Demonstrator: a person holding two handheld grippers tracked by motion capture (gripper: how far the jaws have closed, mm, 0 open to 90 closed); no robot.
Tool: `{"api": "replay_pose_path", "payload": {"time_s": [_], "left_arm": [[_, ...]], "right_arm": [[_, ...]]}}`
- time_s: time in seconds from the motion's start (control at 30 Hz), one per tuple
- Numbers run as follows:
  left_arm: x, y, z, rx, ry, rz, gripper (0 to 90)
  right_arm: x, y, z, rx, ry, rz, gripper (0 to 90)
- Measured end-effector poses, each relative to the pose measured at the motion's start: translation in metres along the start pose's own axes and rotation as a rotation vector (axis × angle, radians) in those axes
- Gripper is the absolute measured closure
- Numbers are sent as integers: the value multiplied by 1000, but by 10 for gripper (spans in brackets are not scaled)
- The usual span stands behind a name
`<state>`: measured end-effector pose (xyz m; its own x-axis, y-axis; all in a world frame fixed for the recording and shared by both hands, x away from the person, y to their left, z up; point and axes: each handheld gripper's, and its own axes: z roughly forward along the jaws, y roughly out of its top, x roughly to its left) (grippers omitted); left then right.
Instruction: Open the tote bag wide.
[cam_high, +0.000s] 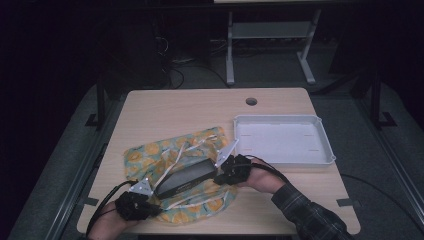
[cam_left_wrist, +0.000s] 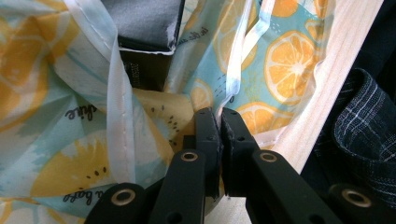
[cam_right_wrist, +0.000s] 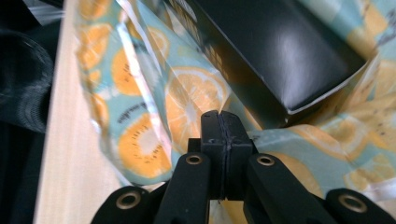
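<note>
Fingers of both grippers (cam_left_wrist: 219, 122) (cam_right_wrist: 221, 122) pinch the citrus-print bag (cam_high: 150, 152).

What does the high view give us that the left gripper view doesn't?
High view only: the whole table, the white tray beside the bag, the cable hole, and the right gripper at the far end of the black box.

Left gripper view only: the left gripper jaws close up, shut on a fold of the bag's film, plus a plaid sleeve at the table edge.

Both: the orange-slice printed bag and the black box lying on it.
</note>
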<state>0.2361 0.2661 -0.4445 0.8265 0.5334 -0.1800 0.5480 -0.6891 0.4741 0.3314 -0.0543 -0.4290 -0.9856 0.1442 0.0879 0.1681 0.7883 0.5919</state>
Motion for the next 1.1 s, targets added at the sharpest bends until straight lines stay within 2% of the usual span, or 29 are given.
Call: {"api": "replay_pose_path", "payload": {"time_s": [0.1, 0.27, 0.37, 0.47, 0.57, 0.73, 0.87, 0.97, 1.1], "left_arm": [[0, 0, 0, -1, -1, -4, 863], [0, 0, 0, -1, -4, -4, 855], [0, 0, 0, -3, -17, -8, 821], [-1, 1, -1, -5, -24, -14, 772], [-2, 2, -12, -34, -33, -16, 740], [-6, 5, -39, -125, -35, -36, 709], [-5, 11, -57, -162, 24, -38, 675], [2, 19, -64, -169, 99, -51, 634], [15, 28, -65, -195, 137, -86, 592]], "right_arm": [[-2, -3, 10, 37, -12, -3, 890], [-4, -6, 18, 64, -23, -17, 887], [-2, -7, 23, 90, -33, -34, 888], [-1, -6, 24, 90, -37, -45, 888], [-1, -6, 24, 91, -38, -42, 888], [0, -5, 24, 94, -43, -46, 888], [0, -5, 24, 96, -43, -39, 888], [0, -5, 24, 96, -43, -38, 888], [0, -5, 24, 96, -44, -37, 888]]}}
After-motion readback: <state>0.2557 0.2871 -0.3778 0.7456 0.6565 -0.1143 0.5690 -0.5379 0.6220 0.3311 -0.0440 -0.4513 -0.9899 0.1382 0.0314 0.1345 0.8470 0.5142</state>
